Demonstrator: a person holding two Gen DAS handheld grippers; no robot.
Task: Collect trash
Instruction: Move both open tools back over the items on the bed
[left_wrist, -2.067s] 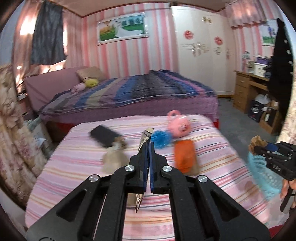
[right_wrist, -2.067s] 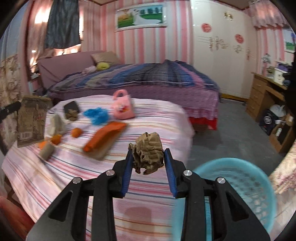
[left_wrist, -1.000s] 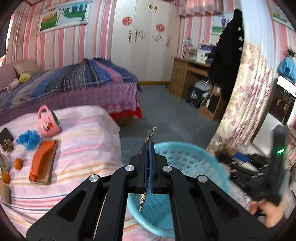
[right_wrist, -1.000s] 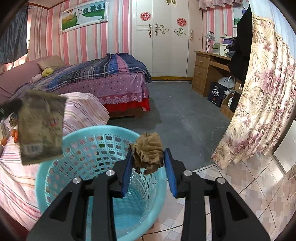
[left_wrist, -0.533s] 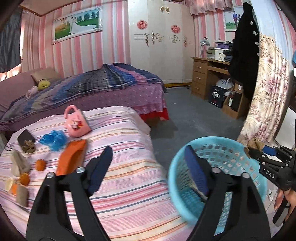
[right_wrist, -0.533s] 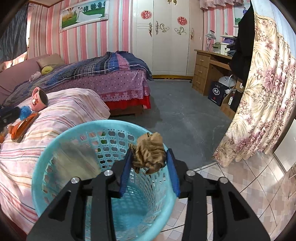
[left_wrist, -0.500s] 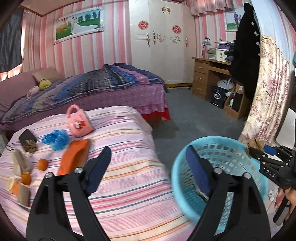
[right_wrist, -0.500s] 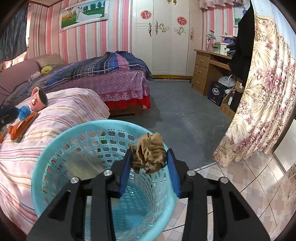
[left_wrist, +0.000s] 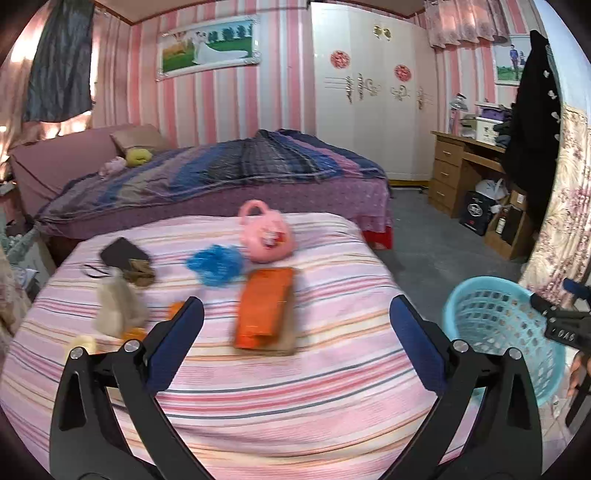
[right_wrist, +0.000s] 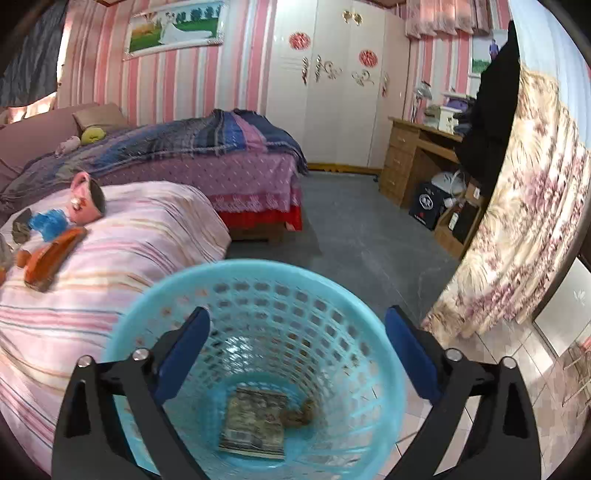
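Observation:
My left gripper (left_wrist: 295, 314) is open and empty above the pink striped bed (left_wrist: 295, 387). On the bed lie an orange packet (left_wrist: 266, 312), a blue crumpled wad (left_wrist: 216, 264), a pink toy bag (left_wrist: 266, 232), a dark wallet (left_wrist: 122, 254), a beige scrap (left_wrist: 118, 308) and small orange bits (left_wrist: 175, 308). My right gripper (right_wrist: 297, 325) is open and empty over the light blue basket (right_wrist: 162, 299). Inside the basket lie a flat printed wrapper (right_wrist: 255, 421) and a brown crumpled paper (right_wrist: 301, 411). The basket also shows in the left wrist view (left_wrist: 491, 325).
A second bed with a striped blanket (left_wrist: 240, 166) stands behind. A white wardrobe (left_wrist: 369, 92), a wooden desk (left_wrist: 461, 170) and a floral curtain (right_wrist: 517, 221) stand to the right. Grey floor (right_wrist: 351, 229) lies between bed and desk.
My right gripper opened and the brown paper dropped into the basket. My left gripper, open after releasing the wrapper, swung left from the basket back over the bed.

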